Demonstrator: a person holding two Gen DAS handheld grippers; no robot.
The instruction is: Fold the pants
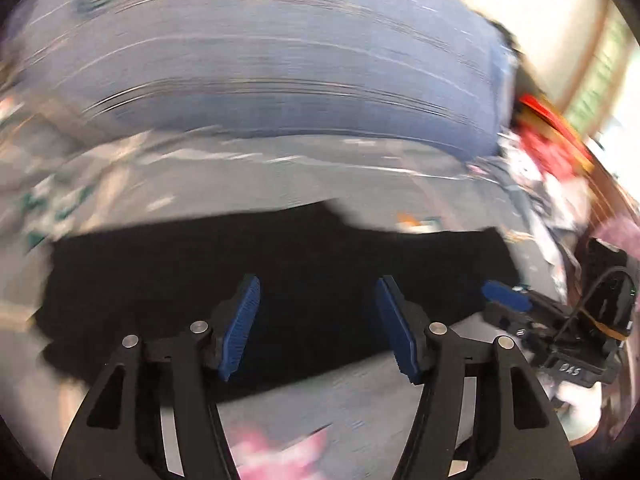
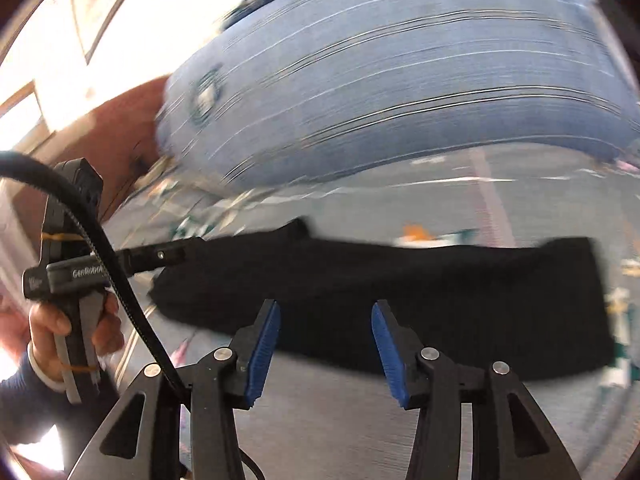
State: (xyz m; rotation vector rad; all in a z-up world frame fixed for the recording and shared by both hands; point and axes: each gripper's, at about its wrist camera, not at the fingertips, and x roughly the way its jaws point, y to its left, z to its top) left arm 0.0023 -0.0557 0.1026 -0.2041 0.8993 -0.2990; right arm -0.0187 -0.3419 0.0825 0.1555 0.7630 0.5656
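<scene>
The black pants (image 1: 256, 272) lie flat on a grey patterned bed sheet (image 1: 360, 412), folded into a long band; they also show in the right wrist view (image 2: 420, 300). My left gripper (image 1: 318, 324) is open and empty, just above the pants. My right gripper (image 2: 326, 350) is open and empty over the near edge of the pants. In the right wrist view the left gripper's fingers (image 2: 156, 258) reach the left end of the pants. In the left wrist view the right gripper (image 1: 504, 296) shows at the right. Both views are motion blurred.
A large blue striped pillow (image 1: 300, 80) lies behind the pants, also in the right wrist view (image 2: 400, 80). Red and mixed items (image 1: 552, 148) pile at the right. A brown headboard (image 2: 120, 128) is at the left. A pink patch (image 1: 276, 456) lies near the front.
</scene>
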